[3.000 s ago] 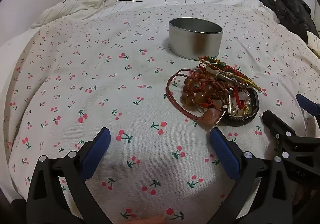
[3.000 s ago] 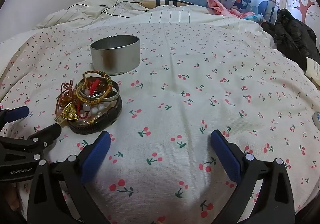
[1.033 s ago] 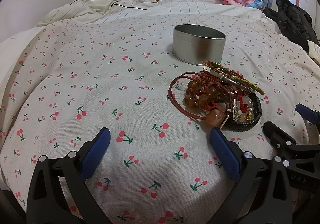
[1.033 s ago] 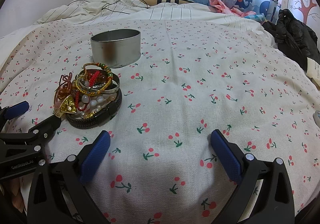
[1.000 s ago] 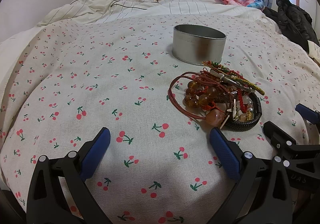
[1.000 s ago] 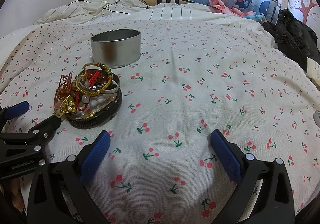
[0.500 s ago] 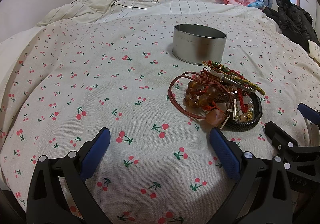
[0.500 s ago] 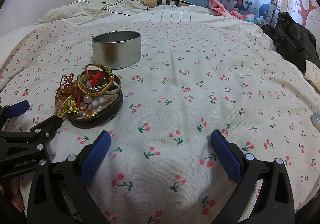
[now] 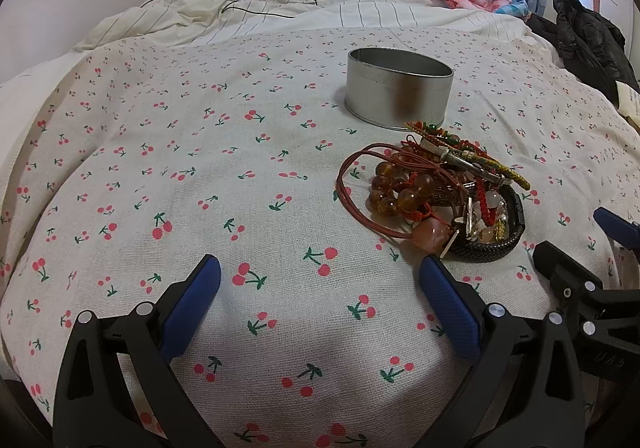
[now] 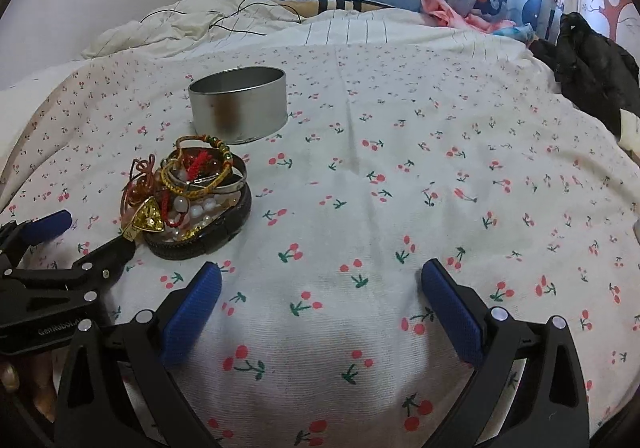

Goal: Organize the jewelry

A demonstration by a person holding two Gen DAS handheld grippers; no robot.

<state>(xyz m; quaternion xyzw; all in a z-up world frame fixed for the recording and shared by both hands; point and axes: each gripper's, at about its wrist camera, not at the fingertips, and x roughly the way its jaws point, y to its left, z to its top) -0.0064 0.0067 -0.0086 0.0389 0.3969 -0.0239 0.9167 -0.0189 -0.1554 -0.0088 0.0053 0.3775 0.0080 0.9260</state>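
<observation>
None of the jewelry pile [image 9: 434, 194] is in the metal tin [image 9: 399, 88] yet; it sits mid-bedspread [image 9: 200, 168] just before the tin, your left gripper [image 9: 320, 300] and right gripper [image 10: 320, 300] both gaping, empty.

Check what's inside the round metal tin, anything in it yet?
Only the upper inner wall of the tin shows, bare metal. Its floor is hidden behind the near rim in both views, so contents can't be ruled out. The jewelry pile sits on the cherry-print cloth in front of it.
</observation>
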